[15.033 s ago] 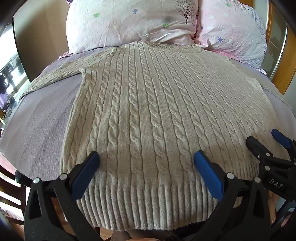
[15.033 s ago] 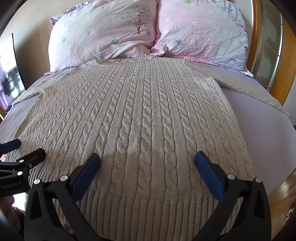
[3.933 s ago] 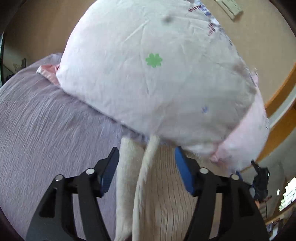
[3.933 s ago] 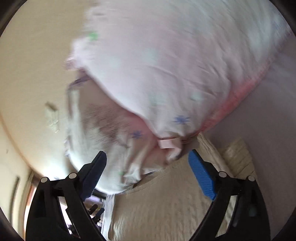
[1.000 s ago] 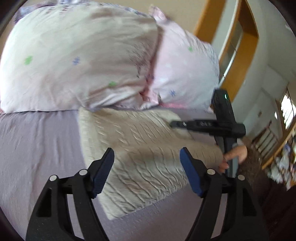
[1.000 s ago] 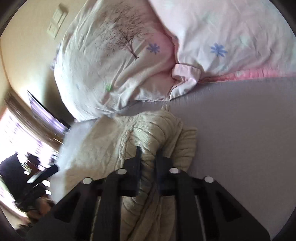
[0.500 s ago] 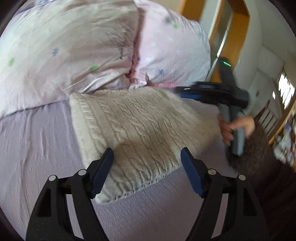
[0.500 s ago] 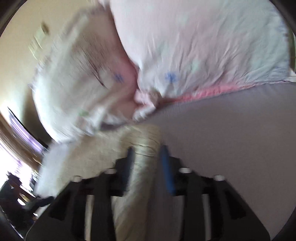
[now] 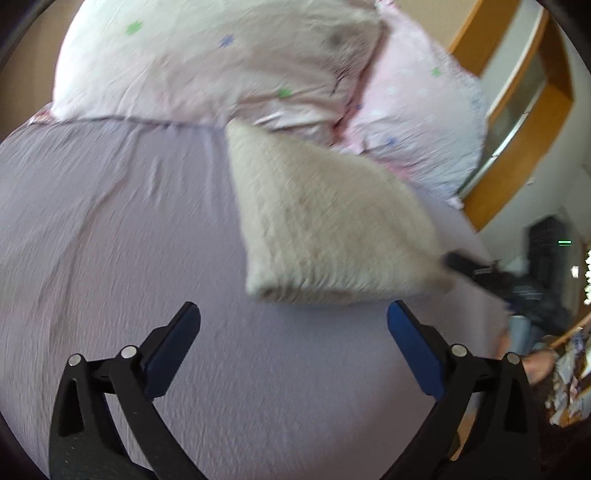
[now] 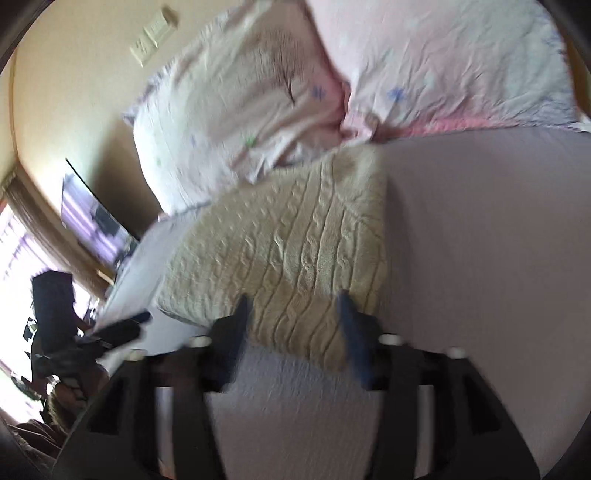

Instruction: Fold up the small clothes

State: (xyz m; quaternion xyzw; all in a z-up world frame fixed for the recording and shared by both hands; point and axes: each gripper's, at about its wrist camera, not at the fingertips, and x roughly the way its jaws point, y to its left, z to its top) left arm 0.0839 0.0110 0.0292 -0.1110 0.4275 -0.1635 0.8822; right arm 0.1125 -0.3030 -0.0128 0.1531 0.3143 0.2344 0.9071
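The beige cable-knit sweater (image 9: 325, 229) lies folded into a compact rectangle on the lilac bed sheet (image 9: 110, 229), its far end against the pillows. My left gripper (image 9: 293, 325) is open and empty, a short way in front of the fold's near edge. In the right wrist view the sweater (image 10: 288, 251) lies just ahead. My right gripper (image 10: 295, 314) is open, its blurred fingers over the near corner of the fold, holding nothing. The right gripper also shows at the sweater's right corner in the left wrist view (image 9: 480, 269).
Two pink floral pillows (image 9: 229, 59) lean at the head of the bed. A wooden frame with glass (image 9: 517, 122) stands right of the bed. In the right wrist view, a wall switch plate (image 10: 153, 31) and a dark screen (image 10: 96, 225) are at the left.
My right gripper has opened and let go of the sweater, which now lies flat and folded. Both grippers have drawn back from it toward the foot of the bed.
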